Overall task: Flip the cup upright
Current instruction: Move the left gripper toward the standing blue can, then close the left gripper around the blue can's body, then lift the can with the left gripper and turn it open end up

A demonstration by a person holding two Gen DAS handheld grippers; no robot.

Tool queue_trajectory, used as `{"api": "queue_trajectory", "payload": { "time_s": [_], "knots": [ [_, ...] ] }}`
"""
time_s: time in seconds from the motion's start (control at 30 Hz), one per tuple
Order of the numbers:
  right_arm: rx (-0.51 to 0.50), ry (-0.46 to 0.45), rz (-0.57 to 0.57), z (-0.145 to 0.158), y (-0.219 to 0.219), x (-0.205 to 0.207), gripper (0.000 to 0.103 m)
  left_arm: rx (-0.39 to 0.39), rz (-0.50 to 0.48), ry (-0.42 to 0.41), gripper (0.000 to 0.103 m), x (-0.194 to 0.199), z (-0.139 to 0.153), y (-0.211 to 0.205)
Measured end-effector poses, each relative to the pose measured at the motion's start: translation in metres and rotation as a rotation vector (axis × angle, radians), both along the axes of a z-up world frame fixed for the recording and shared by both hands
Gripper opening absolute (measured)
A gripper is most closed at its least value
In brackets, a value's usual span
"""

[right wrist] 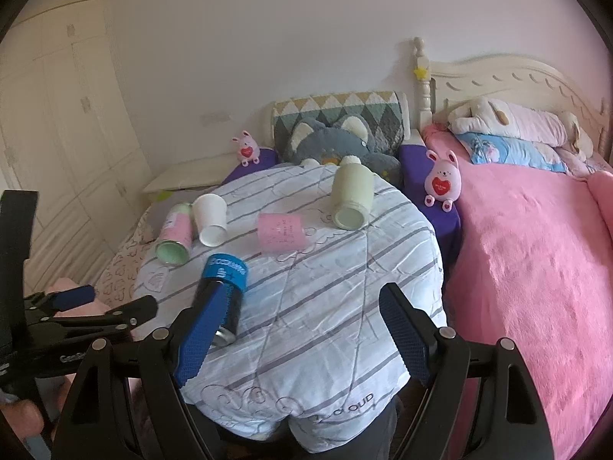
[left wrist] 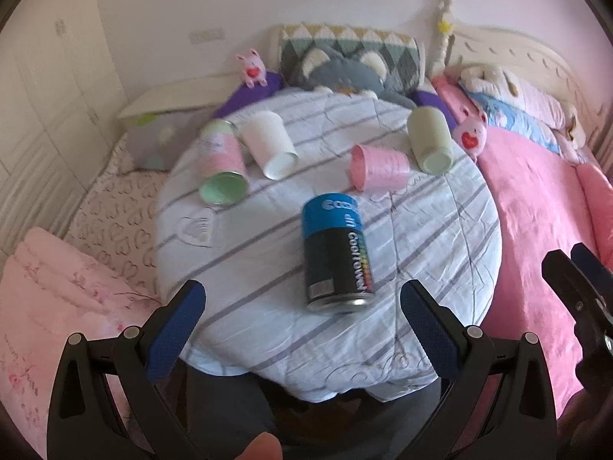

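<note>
On the striped quilted round table (left wrist: 421, 230), centre of frame, a blue-and-black can-shaped cup (left wrist: 335, 257) lies on its side. Left gripper (left wrist: 302, 329) hangs at lower frame, fingers spread, nothing between them. Right gripper (right wrist: 297, 339) likewise released, its left finger (right wrist: 195, 341) overlapping the cup in view. Pink cup (left wrist: 379, 166), white cup (left wrist: 270, 143), green cup (left wrist: 429, 140) and pink-green tin (left wrist: 222, 163) lie tipped further up.

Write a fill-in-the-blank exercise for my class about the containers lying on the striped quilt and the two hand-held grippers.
1. The container nearest the left hand-held gripper is the blue and ____ can.
2. The number of containers on the striped quilt is ____.
3. The pink cup is not upright; it lies on its ____.
4. The right hand-held gripper holds nothing; its jaws are ____.

Missing words: black; five; side; open
</note>
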State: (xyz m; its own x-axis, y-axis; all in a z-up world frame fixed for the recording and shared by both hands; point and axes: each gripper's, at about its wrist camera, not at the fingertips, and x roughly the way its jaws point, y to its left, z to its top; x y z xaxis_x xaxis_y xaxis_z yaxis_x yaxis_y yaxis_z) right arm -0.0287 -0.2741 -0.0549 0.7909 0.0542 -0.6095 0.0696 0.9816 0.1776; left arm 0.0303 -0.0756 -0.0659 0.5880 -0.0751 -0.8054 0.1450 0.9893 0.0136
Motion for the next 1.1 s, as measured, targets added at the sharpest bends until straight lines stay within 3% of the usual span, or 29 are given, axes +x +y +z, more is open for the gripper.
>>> {"api": "queue_trajectory", "payload": {
  "time_s": [0.53, 0.73, 0.8, 1.0, 1.1],
  "knots": [
    [0.066, 0.142, -0.020, -0.051, -0.039, 0.070, 0.083, -0.027, 0.022, 0.292, 0.101, 0.104, -0.085, -0.030],
    [0.081, 0.167, -0.016, -0.058, -0.043, 0.085, 0.083, -0.046, 0.016, 0.355, 0.074, 0.111, -0.101, -0.032],
    [0.083, 0.169, -0.009, -0.059, -0.042, 0.086, 0.083, -0.075, 0.006, 0.361, 0.068, 0.111, -0.104, -0.032],
    [0.083, 0.172, -0.007, -0.059, -0.039, 0.086, 0.083, -0.121, -0.064, 0.303, 0.068, 0.104, -0.096, -0.032],
    [0.082, 0.174, -0.016, -0.059, -0.038, 0.083, 0.083, -0.101, -0.110, 0.177, 0.068, 0.094, -0.080, -0.031]
  ]
}}
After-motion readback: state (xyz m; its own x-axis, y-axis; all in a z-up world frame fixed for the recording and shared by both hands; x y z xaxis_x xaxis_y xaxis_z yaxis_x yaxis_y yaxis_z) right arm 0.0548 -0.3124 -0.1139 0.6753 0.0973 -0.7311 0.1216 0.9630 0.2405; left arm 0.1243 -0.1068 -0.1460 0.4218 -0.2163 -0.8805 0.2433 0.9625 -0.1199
